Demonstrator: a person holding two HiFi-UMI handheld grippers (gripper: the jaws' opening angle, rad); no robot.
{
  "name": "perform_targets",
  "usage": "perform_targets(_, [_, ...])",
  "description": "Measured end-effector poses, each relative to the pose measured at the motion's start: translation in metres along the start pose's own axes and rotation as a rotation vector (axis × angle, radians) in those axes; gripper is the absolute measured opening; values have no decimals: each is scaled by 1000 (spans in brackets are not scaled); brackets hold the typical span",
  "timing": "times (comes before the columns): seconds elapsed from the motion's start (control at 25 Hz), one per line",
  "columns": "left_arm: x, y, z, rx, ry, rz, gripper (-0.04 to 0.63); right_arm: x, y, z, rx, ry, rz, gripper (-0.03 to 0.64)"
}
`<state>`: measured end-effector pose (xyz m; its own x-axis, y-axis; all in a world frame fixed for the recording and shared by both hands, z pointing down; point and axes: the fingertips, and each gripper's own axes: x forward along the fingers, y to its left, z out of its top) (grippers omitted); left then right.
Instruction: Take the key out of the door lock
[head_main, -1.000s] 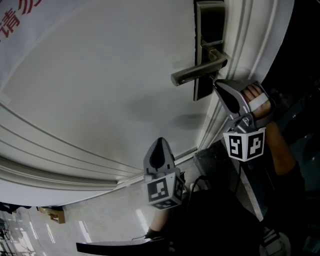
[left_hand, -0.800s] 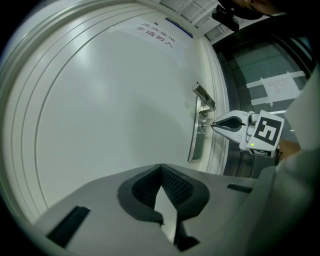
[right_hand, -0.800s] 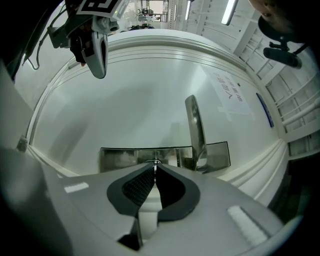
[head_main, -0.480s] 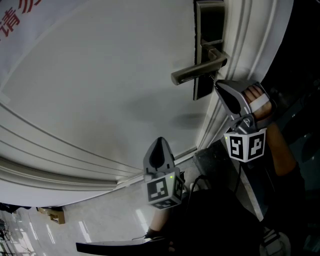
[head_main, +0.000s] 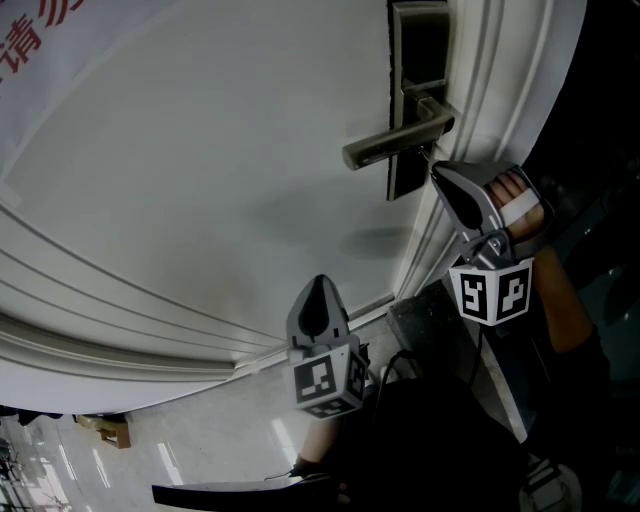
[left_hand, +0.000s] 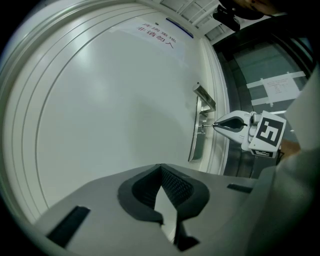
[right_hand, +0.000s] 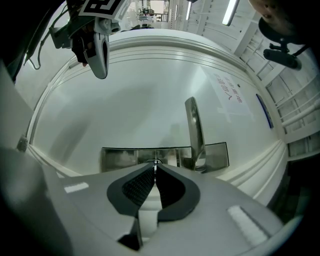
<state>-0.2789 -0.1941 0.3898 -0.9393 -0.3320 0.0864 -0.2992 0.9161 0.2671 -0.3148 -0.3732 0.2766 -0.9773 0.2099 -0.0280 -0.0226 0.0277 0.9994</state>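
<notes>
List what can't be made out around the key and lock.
Key: only a tiny sliver in the left gripper view; the right gripper hides it in the head view.
Keyhole: covered by that gripper's own jaws in the right gripper view.

- The floor (head_main: 200, 455) is pale and glossy, with streaks of light on it.
- 1 small brown box (head_main: 108, 429) lies on it, near the foot of the white door (head_main: 200, 200).

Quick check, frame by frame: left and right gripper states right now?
Left gripper: closed, holding nothing.
Right gripper: closed on the key, which sits at the door lock.
</notes>
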Motion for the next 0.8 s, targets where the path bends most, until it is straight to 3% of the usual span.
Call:
perform_targets(0.48, [-1,1,2,-18,9,22,0,0,0,0,-1,-2,-2,12])
perform_targets(0.8, [1,-4,1,-1,-5,-17,0,-2,0,0,-1,-4,-3,12])
